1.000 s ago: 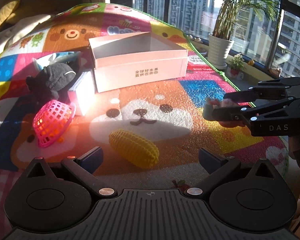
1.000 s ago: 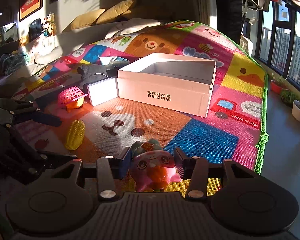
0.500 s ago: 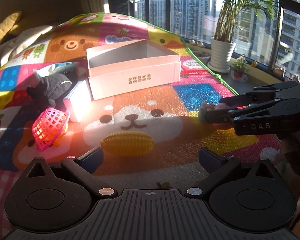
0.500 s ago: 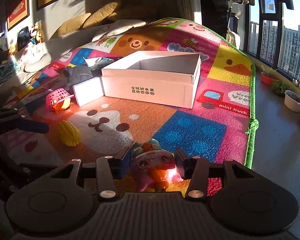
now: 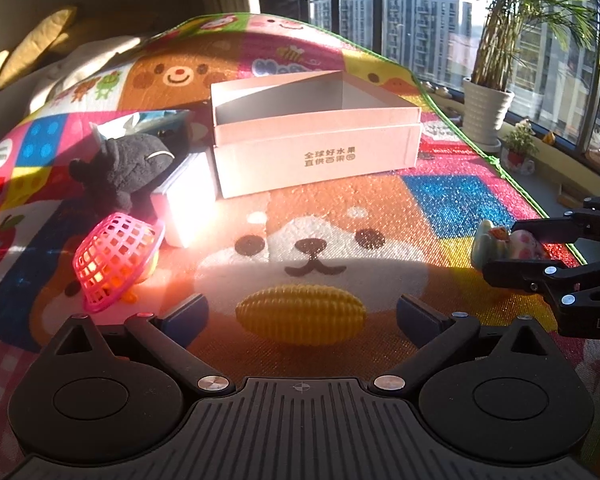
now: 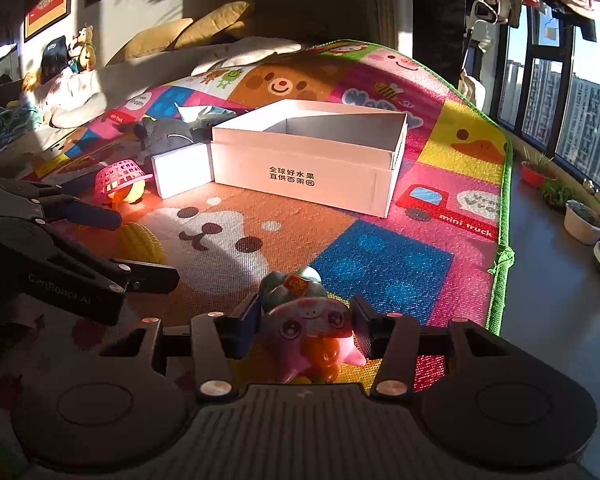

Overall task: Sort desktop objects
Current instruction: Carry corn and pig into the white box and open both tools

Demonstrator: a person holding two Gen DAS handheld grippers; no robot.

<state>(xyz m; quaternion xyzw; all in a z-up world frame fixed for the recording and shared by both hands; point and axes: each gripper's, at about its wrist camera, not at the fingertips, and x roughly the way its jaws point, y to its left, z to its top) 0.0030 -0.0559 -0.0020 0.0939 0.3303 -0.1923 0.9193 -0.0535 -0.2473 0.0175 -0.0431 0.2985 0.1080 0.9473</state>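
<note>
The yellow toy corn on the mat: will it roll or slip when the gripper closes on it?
The yellow toy corn is rounded and tapered, so it may roll if nudged. Its ribbed surface probably helps grip. It looks like light, stiff plastic. The left gripper stands open around it.

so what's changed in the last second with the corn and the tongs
The left tongs have swung round to straddle the yellow corn, their jaws just starting to close, not gripping yet. The right tongs stay clamped on the pink toy. The white box hasn't moved.
</note>
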